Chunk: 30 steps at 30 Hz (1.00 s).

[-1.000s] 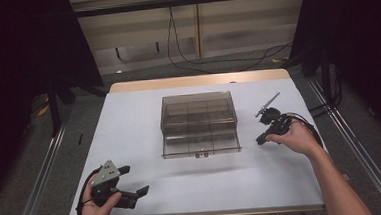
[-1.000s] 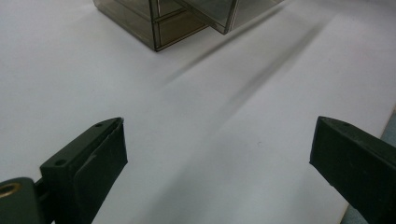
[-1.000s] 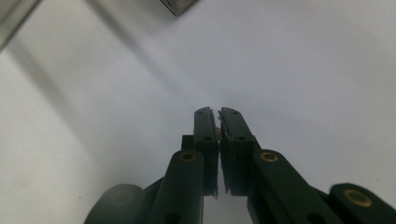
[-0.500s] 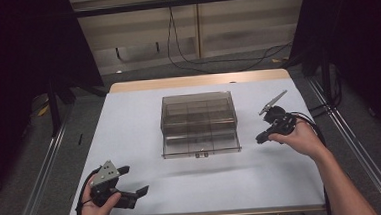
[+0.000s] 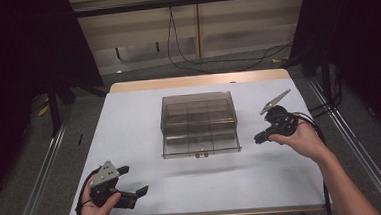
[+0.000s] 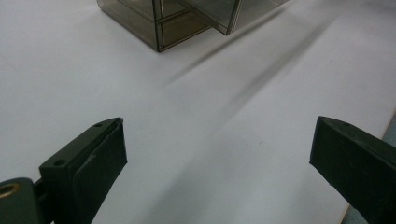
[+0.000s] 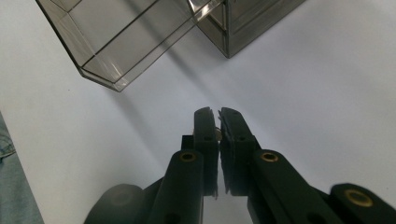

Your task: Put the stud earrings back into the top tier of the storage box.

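Note:
A smoky clear plastic compartment box (image 5: 199, 118) stands at the middle of the white table (image 5: 129, 121), its lid (image 5: 201, 148) folded open toward the front. My right gripper (image 5: 257, 138) sits just right of the lid, tips pointing at it. In the right gripper view the gripper (image 7: 218, 114) is shut on a small silvery part (image 7: 217, 134), with the lid (image 7: 121, 42) and box corner (image 7: 252, 23) just ahead. My left gripper (image 5: 137, 179) rests open near the front left edge; in its own view it (image 6: 217, 149) holds nothing, and the box (image 6: 159, 23) is far ahead.
Metal rails (image 5: 43, 181) run along both sides of the table. Cables (image 5: 215, 61) lie on the floor behind its far edge. A black cable (image 5: 315, 125) trails from the right gripper.
My right gripper has crept a little to the left, closer to the box's open lid. The left gripper has stayed where it was.

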Available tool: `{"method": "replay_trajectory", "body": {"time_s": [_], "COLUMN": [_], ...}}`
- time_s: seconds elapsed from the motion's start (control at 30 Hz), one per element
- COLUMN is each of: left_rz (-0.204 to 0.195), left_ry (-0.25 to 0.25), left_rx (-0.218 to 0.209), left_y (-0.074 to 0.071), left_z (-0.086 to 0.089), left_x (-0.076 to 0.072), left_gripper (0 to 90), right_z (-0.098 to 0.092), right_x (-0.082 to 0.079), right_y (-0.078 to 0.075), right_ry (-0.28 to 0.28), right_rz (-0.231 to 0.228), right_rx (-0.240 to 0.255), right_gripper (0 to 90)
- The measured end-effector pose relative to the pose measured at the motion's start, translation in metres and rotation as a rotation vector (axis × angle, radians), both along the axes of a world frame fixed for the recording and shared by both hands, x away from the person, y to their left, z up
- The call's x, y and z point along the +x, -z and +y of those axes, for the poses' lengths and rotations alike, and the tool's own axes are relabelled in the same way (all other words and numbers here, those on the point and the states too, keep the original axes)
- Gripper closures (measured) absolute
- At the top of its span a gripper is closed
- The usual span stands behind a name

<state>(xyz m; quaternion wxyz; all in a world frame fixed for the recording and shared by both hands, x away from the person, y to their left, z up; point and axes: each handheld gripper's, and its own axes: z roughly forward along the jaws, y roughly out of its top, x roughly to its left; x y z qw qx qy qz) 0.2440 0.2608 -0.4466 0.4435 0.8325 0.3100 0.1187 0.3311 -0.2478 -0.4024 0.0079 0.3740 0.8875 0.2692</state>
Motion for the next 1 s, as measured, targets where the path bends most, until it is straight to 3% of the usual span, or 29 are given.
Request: {"method": "replay_trajectory", "body": {"time_s": [0.53, 1.0], "left_rz": [0.000, 0.002], "left_ry": [0.004, 0.004], "left_rx": [0.003, 0.002], "left_y": [0.000, 0.000], "left_z": [-0.001, 0.000], "left_x": [0.000, 0.000], "left_gripper": [3.8, 3.8], "right_z": [0.002, 0.009], "right_x": [-0.007, -0.006], "right_y": [-0.016, -0.042], "right_ry": [-0.002, -0.016], "right_rz": [-0.031, -0.081], "right_rx": [0.016, 0.027], "right_gripper": [86.6, 86.7]}}
